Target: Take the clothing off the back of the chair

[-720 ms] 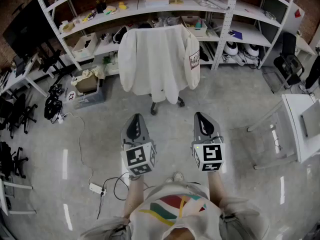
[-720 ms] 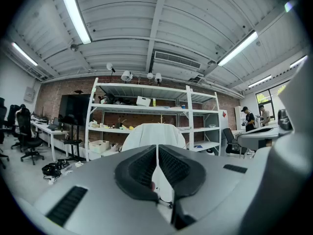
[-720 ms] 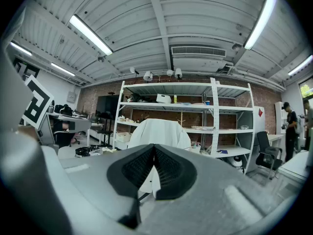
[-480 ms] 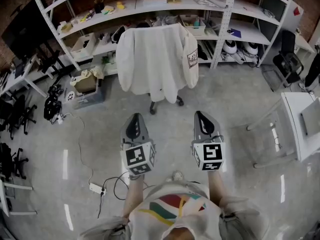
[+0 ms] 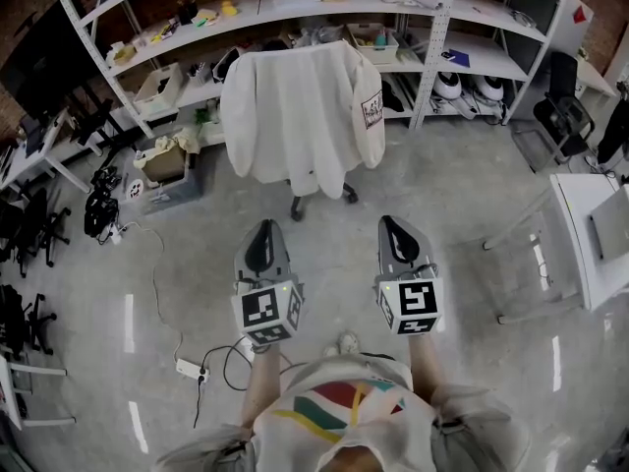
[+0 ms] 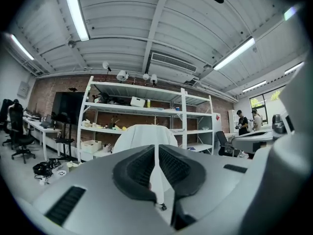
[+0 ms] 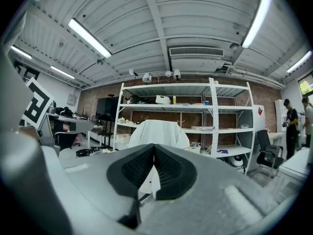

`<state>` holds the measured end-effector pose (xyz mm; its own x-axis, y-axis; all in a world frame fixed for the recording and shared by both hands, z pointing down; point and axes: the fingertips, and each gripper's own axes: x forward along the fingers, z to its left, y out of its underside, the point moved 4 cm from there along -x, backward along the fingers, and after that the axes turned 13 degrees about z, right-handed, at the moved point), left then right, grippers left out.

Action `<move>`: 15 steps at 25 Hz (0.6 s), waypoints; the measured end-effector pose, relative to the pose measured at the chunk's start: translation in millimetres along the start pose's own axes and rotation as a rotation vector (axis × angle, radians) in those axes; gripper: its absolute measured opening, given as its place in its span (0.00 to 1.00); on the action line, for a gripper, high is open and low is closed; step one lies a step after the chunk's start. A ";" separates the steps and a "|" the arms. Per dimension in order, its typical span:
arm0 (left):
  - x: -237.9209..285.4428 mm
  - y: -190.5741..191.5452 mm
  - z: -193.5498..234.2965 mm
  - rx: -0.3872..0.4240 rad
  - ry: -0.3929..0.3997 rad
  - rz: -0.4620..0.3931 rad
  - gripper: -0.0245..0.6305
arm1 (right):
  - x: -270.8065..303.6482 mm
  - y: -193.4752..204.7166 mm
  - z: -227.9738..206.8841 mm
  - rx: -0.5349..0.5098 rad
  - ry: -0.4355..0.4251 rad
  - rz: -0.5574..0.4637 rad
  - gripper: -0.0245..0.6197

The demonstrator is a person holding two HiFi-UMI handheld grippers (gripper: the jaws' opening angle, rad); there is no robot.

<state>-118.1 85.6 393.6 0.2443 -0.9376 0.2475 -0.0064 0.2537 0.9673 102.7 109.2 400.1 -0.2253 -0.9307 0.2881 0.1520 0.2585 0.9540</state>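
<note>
A white garment (image 5: 300, 116) hangs over the back of a wheeled chair (image 5: 321, 199) in front of the shelving, in the upper middle of the head view. My left gripper (image 5: 262, 236) and right gripper (image 5: 395, 232) are held side by side, level, pointing at it from some way off. Both are shut with nothing between the jaws. The left gripper view shows the garment (image 6: 142, 133) straight ahead beyond the closed left gripper (image 6: 156, 150). In the right gripper view the garment (image 7: 159, 130) stands behind the closed right gripper (image 7: 154, 149).
White shelving (image 5: 295, 13) full of boxes and gear runs behind the chair. A bin with a cardboard box (image 5: 167, 165) stands left of it. A power strip and cable (image 5: 189, 369) lie on the floor at my left. A white table (image 5: 590, 249) is at the right, office chairs (image 5: 29, 224) at the left.
The chair with the garment now looks a little larger and has drifted left in the head view. Both grippers keep their places and stay shut.
</note>
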 end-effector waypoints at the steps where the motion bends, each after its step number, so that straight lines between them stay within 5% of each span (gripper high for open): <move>1: 1.1 0.0 -2.9 0.003 0.013 -0.005 0.07 | 0.0 0.6 -0.9 -0.009 0.006 0.002 0.05; 15: 20.6 15.0 -44.0 -0.008 0.048 0.080 0.07 | -6.1 6.7 -28.9 -0.055 -0.020 0.004 0.05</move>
<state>-70.5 80.5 410.7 0.2898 -0.9016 0.3210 -0.0205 0.3295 0.9439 132.9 109.1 402.3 -0.2441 -0.9241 0.2939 0.2052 0.2470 0.9470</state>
